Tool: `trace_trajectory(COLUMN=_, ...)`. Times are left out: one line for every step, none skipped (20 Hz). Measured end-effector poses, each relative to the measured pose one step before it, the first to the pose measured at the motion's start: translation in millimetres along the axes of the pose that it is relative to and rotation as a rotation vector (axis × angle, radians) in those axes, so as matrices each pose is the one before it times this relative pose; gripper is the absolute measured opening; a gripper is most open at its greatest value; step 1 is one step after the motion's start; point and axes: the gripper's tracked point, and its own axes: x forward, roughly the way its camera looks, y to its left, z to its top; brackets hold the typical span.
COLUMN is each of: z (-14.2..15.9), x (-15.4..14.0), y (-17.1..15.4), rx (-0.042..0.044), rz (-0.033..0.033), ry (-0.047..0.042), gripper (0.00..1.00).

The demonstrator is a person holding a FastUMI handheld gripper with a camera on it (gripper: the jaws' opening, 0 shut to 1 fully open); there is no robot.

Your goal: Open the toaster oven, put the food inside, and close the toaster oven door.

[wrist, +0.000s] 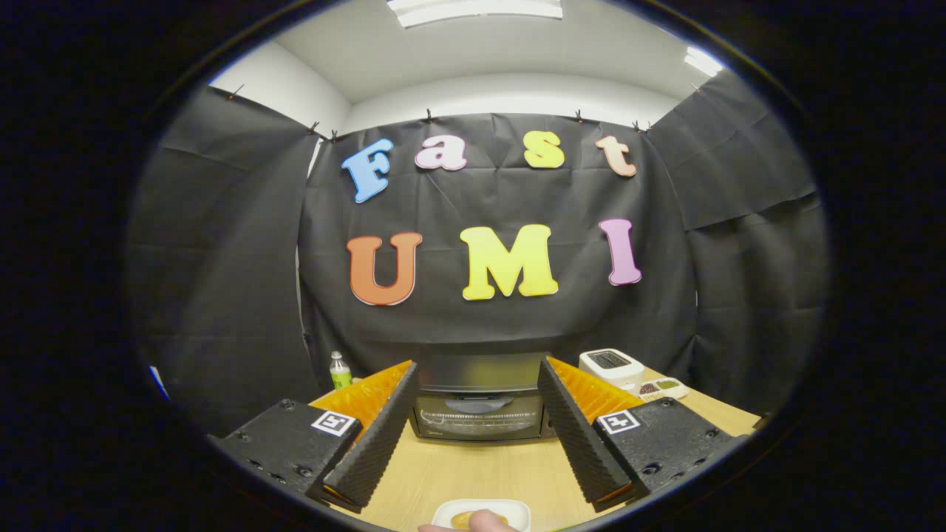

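We hold the hand-held gripper (477,436) with its fingers spread wide apart, grasping nothing, above the wooden worktop (480,473). Beyond the fingers, the toaster oven (480,403) stands against the black cloth wall with its door shut. Just below the fingers, close to us, a small white dish (517,508) holds a piece of golden food (464,519), and a fingertip (484,521) reaches over its near rim. Right of the oven we see a white device (610,364) and, beside it, a small tray (660,388) with dark and green contents. A green bottle (340,371) stands left of the oven.
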Motion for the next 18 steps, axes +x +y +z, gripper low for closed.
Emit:
trace_trajectory(z=-7.78, x=7.19, y=-0.14, rx=0.00402, rz=0.00537, ry=0.01084, gripper=1.00)
trace_trajectory(z=-7.67, x=8.43, y=0.33, rx=0.00422, rz=0.00611, ry=0.01277, gripper=1.00)
trace_trajectory(z=-5.69, x=10.12, y=-0.27, rx=0.00241, rz=0.00227, ry=0.01064, gripper=1.00)
trace_trajectory(z=-4.72, x=12.17, y=1.14, rx=-0.00009, rz=0.00234, ry=0.00960, gripper=1.00)
trace_trajectory(z=-6.39, x=13.50, y=0.43, rx=-0.00907, rz=0.00010, ry=0.00886, gripper=1.00)
trace_trajectory(z=-3.81, x=16.60, y=0.47, rx=-0.01831, rz=-0.00706, ry=0.00362, gripper=1.00)
trace_trajectory(z=-6.13, x=17.76, y=0.58, rx=-0.01880, rz=-0.00521, ry=0.00750, gripper=1.00)
trace_trajectory(z=-9.70, x=21.71, y=1.19, rx=-0.01218, rz=-0.00315, ry=0.01538, gripper=1.00)
trace_trajectory(z=-8.20, x=16.94, y=-0.04, rx=-0.00706, rz=-0.00279, ry=0.01673, gripper=1.00)
trace_trajectory(z=-8.73, x=18.86, y=1.39, rx=-0.00119, rz=0.00208, ry=0.02001, gripper=1.00)
trace_trajectory(z=-5.37, x=13.99, y=1.48, rx=0.00537, rz=0.00319, ry=0.01008, gripper=1.00)
trace_trajectory(z=-6.33, x=14.40, y=0.55, rx=0.00931, rz=0.00149, ry=0.01466, gripper=1.00)
trace_trajectory(z=-6.79, x=12.06, y=-2.40, rx=0.00919, rz=-0.00716, ry=0.01113, gripper=1.00)
trace_trajectory(z=-6.21, x=12.01, y=1.54, rx=0.01231, rz=0.00295, ry=0.01327, gripper=1.00)
trace_trajectory(z=-4.24, x=10.54, y=-0.82, rx=0.00874, rz=-0.00533, ry=0.00881, gripper=1.00)
trace_trajectory(z=-3.11, x=9.41, y=-1.59, rx=0.00288, rz=-0.00750, ry=0.00444, gripper=1.00)
trace_trajectory(z=-4.81, x=9.62, y=-0.48, rx=-0.00239, rz=-0.00011, ry=0.00866, gripper=1.00)
trace_trajectory(z=-6.06, x=7.92, y=1.66, rx=-0.00369, rz=0.00673, ry=0.00902, gripper=1.00)
